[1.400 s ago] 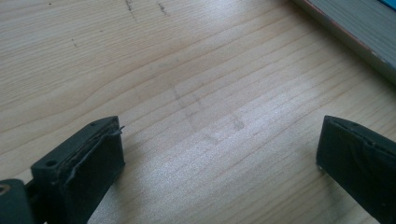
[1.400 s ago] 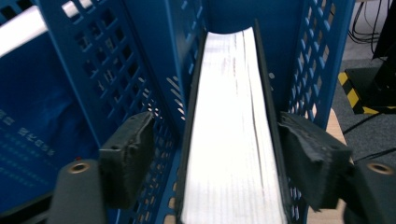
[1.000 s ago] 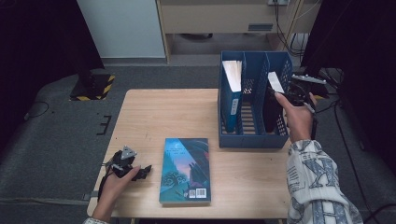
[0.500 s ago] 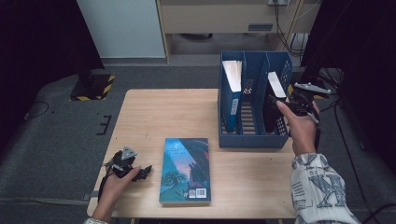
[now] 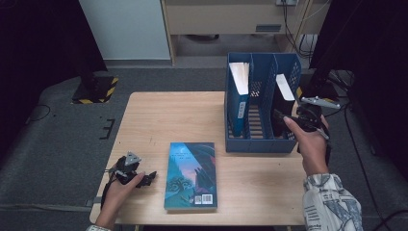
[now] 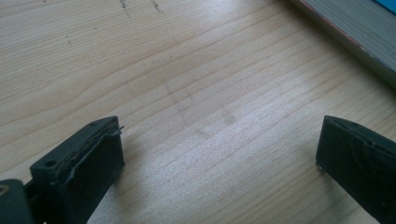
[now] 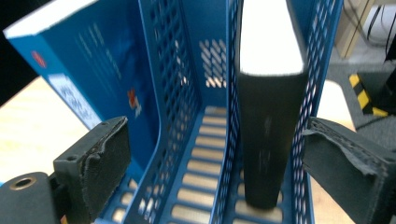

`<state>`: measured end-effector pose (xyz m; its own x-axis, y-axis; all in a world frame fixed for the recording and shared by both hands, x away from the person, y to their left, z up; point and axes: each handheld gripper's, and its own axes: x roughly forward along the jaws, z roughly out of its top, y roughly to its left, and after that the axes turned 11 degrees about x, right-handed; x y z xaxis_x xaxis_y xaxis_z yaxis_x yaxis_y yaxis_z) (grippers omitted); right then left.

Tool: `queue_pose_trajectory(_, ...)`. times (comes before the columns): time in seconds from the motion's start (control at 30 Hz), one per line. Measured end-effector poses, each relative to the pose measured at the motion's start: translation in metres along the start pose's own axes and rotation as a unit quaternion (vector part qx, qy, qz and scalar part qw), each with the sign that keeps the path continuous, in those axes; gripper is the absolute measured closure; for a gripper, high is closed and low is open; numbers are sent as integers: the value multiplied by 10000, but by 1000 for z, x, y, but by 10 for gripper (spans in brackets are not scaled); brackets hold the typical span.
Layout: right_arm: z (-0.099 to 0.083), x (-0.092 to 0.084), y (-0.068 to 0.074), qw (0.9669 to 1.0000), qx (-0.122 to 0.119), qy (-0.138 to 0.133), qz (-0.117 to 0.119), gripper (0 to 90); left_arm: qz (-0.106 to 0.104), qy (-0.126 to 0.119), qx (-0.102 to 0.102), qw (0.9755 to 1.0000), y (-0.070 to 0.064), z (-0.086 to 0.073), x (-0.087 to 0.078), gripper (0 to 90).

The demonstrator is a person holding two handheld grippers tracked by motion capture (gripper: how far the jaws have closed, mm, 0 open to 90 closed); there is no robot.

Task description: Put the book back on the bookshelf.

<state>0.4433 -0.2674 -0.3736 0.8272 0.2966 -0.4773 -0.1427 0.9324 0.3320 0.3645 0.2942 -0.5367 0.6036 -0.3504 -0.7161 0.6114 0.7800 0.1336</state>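
A blue three-slot file rack [image 5: 250,144] stands at the table's right. A blue book [image 5: 239,94] stands upright in its left slot and a black book [image 5: 283,96] in its right slot. A teal-covered book [image 5: 191,173] lies flat near the front edge. My right gripper [image 5: 285,118] hovers at the rack's front right corner. In the right gripper view it [image 7: 217,144] is open, with the black book [image 7: 271,116] standing farther off between the jaws, untouched. My left gripper [image 5: 150,177] rests on the wood left of the flat book; its jaws [image 6: 219,140] are open over bare wood.
The wooden table [image 5: 163,115] has free room on its left and back. The flat book's page edge [image 6: 355,28] lies close to the left gripper. On the floor at the back left is a black-and-yellow striped base [image 5: 96,89]. Cables [image 5: 346,86] hang to the right of the rack.
My right hand has drawn back from the rack's right side toward its front corner and sunk slightly. The black book stays in its slot. The left hand has not moved.
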Motion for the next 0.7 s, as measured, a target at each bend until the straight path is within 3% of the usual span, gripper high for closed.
queue_pose_trajectory(0.13,-15,1,0,9999,-10,111,30,91,13,4,-6,10000,0,0,0,0)
queue_pose_trajectory(0.5,-37,-10,13,9988,-327,-26,365,93,23,-4,-28,10000,-1,0,0,0)
queue_pose_trajectory(0.7,-53,-11,24,9965,-488,35,684,91,43,-2,-54,10000,-2,0,0,0)
